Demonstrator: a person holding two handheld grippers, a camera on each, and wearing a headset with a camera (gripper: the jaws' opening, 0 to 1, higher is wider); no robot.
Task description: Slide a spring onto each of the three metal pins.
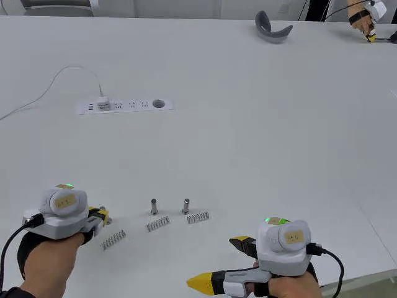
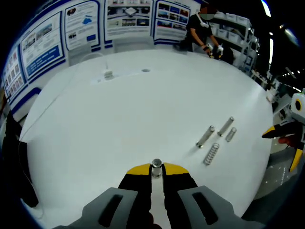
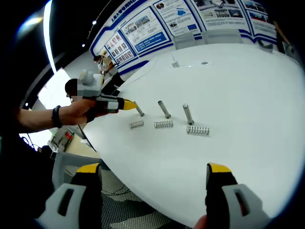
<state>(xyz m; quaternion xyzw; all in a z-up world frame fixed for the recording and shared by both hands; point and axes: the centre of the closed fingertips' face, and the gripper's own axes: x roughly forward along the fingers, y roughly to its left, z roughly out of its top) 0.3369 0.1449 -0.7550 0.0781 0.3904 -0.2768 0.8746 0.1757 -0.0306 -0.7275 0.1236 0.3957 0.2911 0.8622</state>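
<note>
Three springs [image 1: 157,223] lie on their sides in a loose row on the white bench [image 1: 248,143], and none of them is on a pin. Two pins [image 1: 154,206] stand upright just behind the middle and right springs, not touching them. The third pin [image 2: 156,166] is pinched between the yellow-tipped jaws of the left gripper [image 2: 157,173], which are closed on it so that its round head shows above the tips. In the right gripper view this pin leans; whether its foot touches the bench cannot be told. It is just behind the leftmost spring.

The right gripper [image 1: 220,261] hovers over the near edge of the bench, to the right of the row, with its jaws spread wide and nothing between them.

Each gripper body carries a tan sticker [image 1: 64,201] with dark marks too small to read. Blue-and-white posters [image 2: 128,16] line the far wall, their print likewise illegible. Farther back on the bench lie a white power strip [image 1: 124,105] with a plug and cable in it, and a curved grey band [image 1: 273,29].
</note>
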